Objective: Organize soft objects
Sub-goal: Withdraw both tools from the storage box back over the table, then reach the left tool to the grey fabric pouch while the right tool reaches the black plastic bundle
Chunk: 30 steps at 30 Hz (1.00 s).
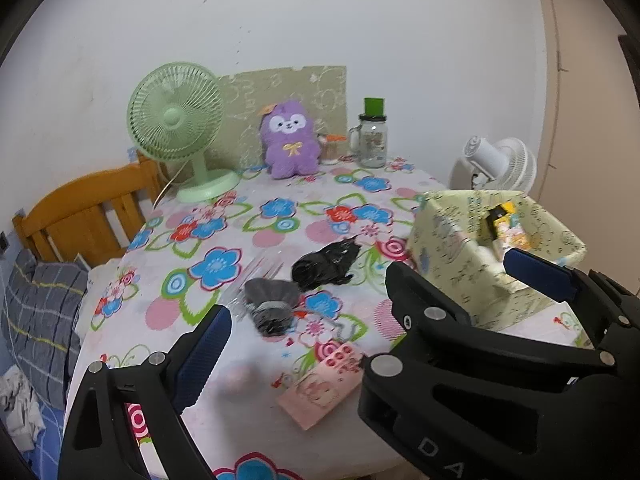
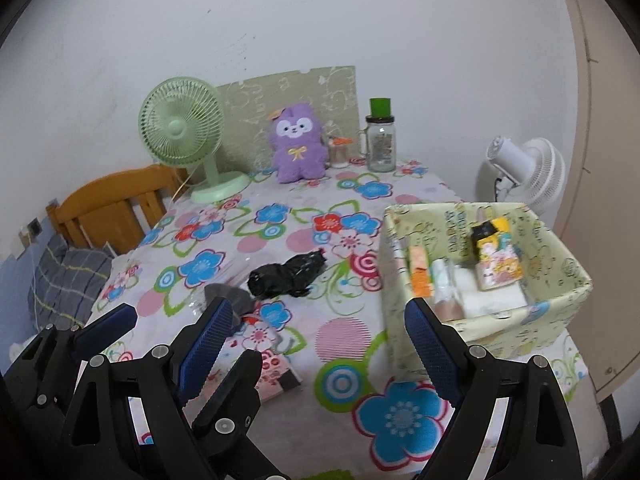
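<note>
A black crumpled bag (image 1: 325, 264) (image 2: 285, 275) lies mid-table on the floral cloth. A grey soft item in clear wrap (image 1: 269, 302) (image 2: 228, 295) lies just in front of it. A pink packet (image 1: 322, 388) (image 2: 276, 374) lies near the front edge. A cream fabric basket (image 1: 452, 256) (image 2: 404, 280) at the right holds several packets. A purple plush toy (image 1: 290, 140) (image 2: 298, 148) sits at the back. My left gripper (image 1: 308, 340) is open and empty above the front of the table. My right gripper (image 2: 320, 354) is open and empty beside the basket.
A green desk fan (image 1: 178, 128) (image 2: 184, 132) and a glass jar with green lid (image 1: 373, 136) (image 2: 381, 140) stand at the back. A white fan (image 1: 496, 164) (image 2: 524, 172) is behind the table at the right. A wooden headboard (image 1: 80, 208) (image 2: 108, 208) is at the left.
</note>
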Each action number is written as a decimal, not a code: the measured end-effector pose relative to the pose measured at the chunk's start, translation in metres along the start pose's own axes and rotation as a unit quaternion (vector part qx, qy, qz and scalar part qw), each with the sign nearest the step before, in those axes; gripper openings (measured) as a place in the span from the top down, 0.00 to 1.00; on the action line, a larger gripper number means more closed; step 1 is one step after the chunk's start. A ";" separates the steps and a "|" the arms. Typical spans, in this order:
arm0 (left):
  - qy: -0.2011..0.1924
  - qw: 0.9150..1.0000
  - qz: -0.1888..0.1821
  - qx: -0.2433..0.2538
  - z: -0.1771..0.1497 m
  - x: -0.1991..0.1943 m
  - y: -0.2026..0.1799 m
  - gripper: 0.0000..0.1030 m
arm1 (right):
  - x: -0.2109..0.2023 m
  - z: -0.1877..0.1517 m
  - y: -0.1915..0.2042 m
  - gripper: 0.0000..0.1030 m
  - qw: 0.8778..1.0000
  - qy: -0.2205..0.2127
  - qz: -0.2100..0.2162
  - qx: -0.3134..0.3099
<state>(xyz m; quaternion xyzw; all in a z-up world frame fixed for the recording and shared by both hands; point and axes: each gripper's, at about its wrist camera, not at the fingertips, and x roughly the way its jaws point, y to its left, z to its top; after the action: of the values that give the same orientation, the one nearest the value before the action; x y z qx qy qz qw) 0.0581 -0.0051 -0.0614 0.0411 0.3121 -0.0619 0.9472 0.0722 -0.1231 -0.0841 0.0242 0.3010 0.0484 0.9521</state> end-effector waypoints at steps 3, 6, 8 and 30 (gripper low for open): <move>0.005 1.000 0.005 -0.005 -0.003 0.005 0.007 0.07 | 0.009 -0.001 0.007 0.13 1.000 0.008 0.009 -0.005; 0.010 1.000 0.009 -0.012 -0.004 0.012 0.016 0.07 | 0.018 -0.001 0.014 0.13 1.000 0.013 0.012 -0.012; 0.013 1.000 0.010 -0.018 -0.004 0.017 0.021 0.07 | 0.023 0.000 0.019 0.13 1.000 0.015 0.014 -0.016; 0.052 0.997 0.006 -0.053 0.001 0.079 0.048 0.08 | 0.094 0.011 0.032 0.13 0.997 0.049 0.040 -0.038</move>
<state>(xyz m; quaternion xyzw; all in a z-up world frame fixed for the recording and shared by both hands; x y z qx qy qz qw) 0.1287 0.0349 -0.1063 -0.0038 0.3631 -0.0373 0.9310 0.1530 -0.0819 -0.1265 -0.0020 0.3439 0.0990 0.9338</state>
